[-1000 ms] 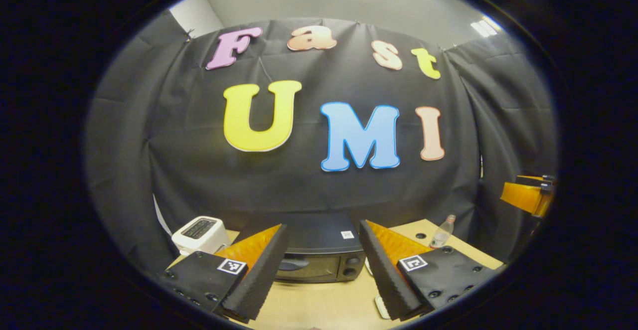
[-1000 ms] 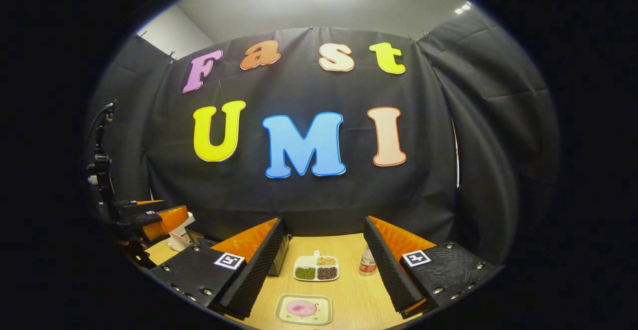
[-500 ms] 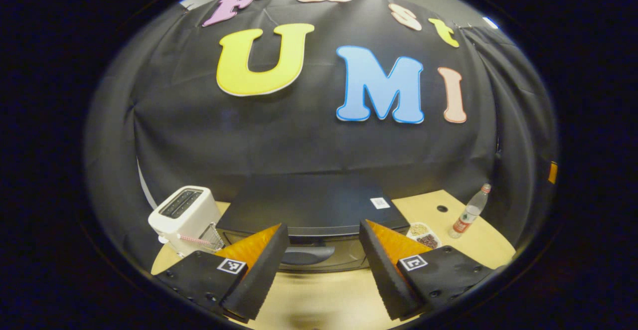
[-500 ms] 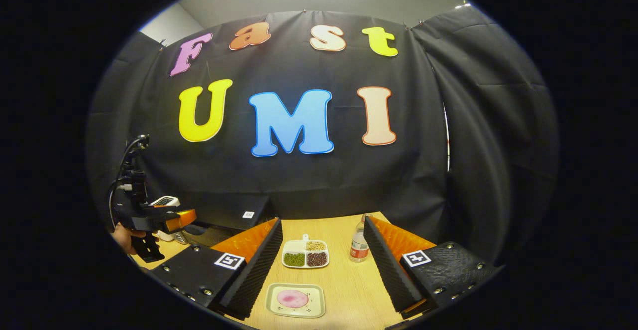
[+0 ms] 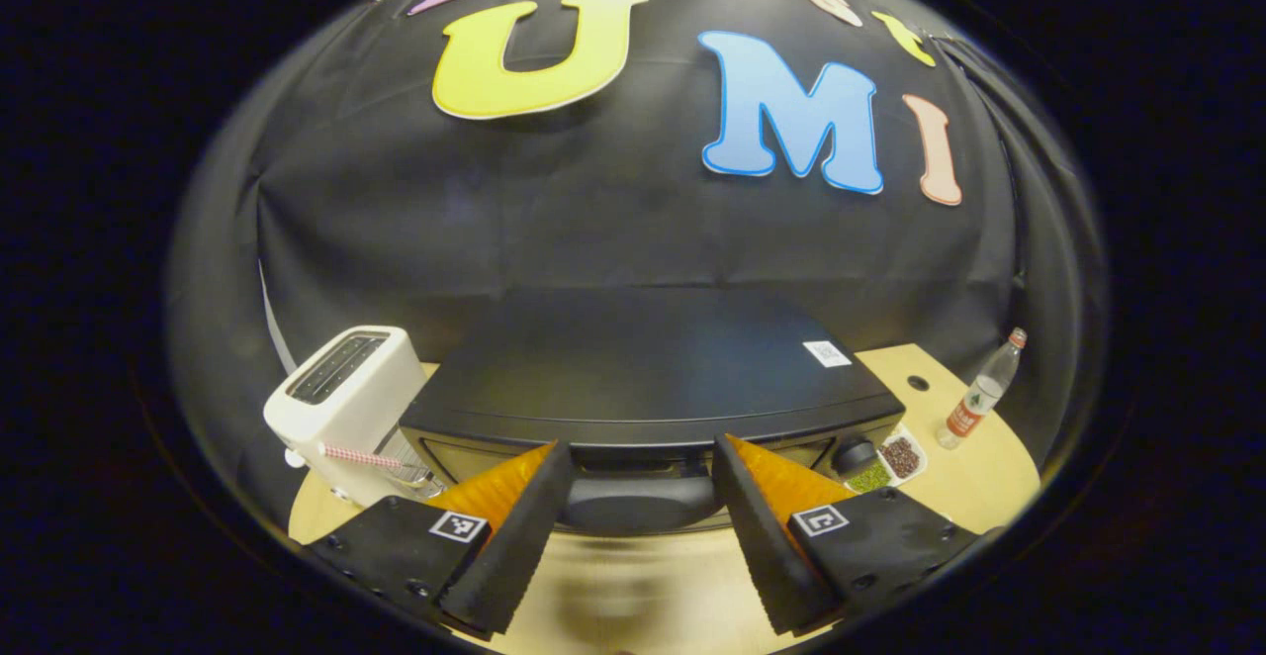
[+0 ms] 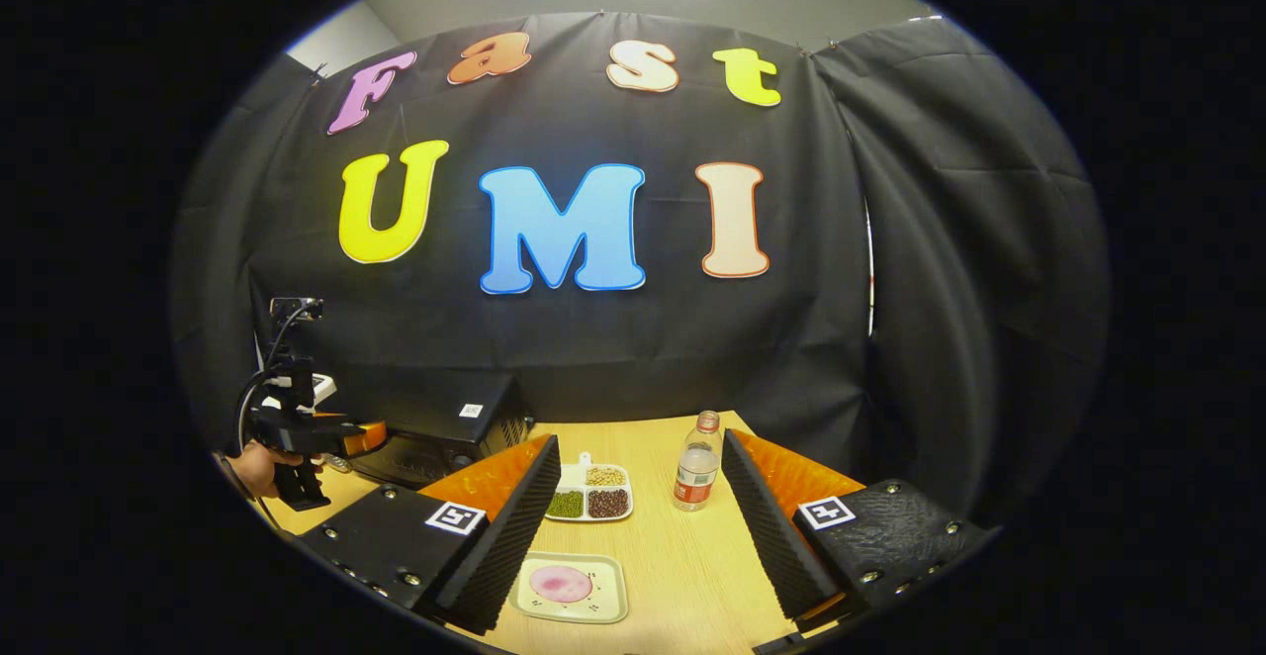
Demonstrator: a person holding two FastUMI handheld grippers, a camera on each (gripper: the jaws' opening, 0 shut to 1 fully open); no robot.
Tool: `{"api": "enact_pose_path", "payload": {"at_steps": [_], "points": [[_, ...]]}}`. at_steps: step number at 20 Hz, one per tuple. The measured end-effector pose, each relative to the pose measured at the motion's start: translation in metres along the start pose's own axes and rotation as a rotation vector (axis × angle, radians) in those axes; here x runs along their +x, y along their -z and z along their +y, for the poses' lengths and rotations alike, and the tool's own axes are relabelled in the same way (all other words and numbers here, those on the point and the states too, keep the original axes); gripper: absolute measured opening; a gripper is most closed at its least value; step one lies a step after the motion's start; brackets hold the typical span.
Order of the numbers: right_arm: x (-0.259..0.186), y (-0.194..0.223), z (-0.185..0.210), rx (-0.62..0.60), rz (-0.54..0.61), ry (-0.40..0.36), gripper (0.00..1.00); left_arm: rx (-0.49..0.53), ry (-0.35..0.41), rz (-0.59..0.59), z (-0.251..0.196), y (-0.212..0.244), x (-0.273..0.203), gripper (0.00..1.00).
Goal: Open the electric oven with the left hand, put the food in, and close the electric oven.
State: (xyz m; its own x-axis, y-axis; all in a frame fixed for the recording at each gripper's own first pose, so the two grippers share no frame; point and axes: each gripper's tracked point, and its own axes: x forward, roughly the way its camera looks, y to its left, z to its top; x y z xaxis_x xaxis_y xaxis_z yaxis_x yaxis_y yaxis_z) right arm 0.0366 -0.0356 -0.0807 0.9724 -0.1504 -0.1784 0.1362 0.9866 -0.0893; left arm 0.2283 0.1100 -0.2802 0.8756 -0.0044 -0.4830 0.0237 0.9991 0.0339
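Left gripper [image 5: 638, 536]: jaws spread, straddling the oven handle [image 5: 638, 509] at lower centre, not yet pinching. Risk: closing off-centre could slip off the handle. Right gripper [image 6: 638, 536]: jaws spread, empty, above the food plate [image 6: 570, 587], lower centre. Count: one electric oven [image 5: 643, 378], one toaster [image 5: 341, 398], one bottle [image 6: 696, 475], one divided dish [image 6: 590, 503].

Toaster [image 5: 341, 388] close beside oven [image 5: 643, 378]
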Motion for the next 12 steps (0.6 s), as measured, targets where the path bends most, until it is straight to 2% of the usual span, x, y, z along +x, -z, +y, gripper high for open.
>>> {"api": "enact_pose_path", "payload": {"at_steps": [2,4,5,6,8,11,12], "points": [[0.002,0.000,0.007,-0.017,-0.004,-0.015,0.99,0.021,-0.004,-0.004,-0.001,0.001,0.000,0.96],[0.003,0.000,0.013,-0.024,-0.002,-0.029,0.99,0.007,-0.006,-0.002,0.001,0.003,-0.002,1.00],[0.003,-0.001,0.017,-0.022,-0.001,-0.039,0.99,0.007,-0.007,-0.002,0.001,0.005,-0.007,0.92],[0.004,-0.001,0.021,-0.019,0.000,-0.051,0.99,0.015,-0.007,-0.003,0.000,0.008,-0.011,1.00],[0.004,-0.001,0.026,-0.016,0.000,-0.067,0.99,0.022,-0.006,-0.005,-0.002,0.016,-0.021,0.96],[0.002,-0.003,0.033,-0.015,-0.003,-0.091,0.99,0.019,-0.006,-0.006,-0.003,0.035,-0.037,1.00],[0.001,-0.002,0.034,-0.017,-0.001,-0.098,0.99,0.025,-0.007,-0.009,-0.004,0.040,-0.043,0.96]]}}
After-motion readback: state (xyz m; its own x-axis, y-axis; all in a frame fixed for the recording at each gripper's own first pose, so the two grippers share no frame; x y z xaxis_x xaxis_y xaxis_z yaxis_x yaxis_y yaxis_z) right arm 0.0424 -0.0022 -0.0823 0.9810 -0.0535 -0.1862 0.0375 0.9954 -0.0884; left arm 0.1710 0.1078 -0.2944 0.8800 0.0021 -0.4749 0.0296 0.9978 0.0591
